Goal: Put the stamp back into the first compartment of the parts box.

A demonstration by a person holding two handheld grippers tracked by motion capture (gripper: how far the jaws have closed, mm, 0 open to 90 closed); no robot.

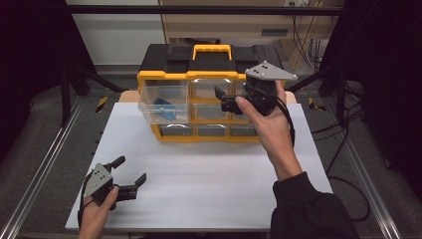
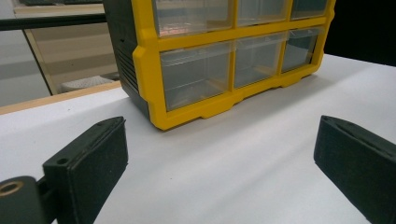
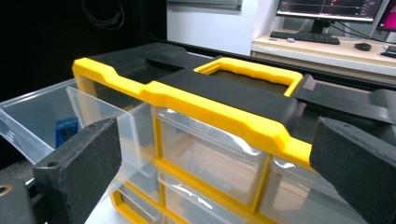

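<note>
A yellow-and-black organizer box with clear drawers stands at the back of the white table. Its top-left drawer is pulled out, and a blue object lies inside. My right gripper hovers open in front of the upper drawers, with nothing between its jaws. In the right gripper view the box's yellow rim, the handle and the blue object show ahead. My left gripper rests open near the table's front left corner. It faces the box's lower drawers from a distance.
Metal rails run along both sides of the table, and black frame posts stand at the back. A desk with a keyboard and a monitor lies beyond the box. Cables hang at the back right.
</note>
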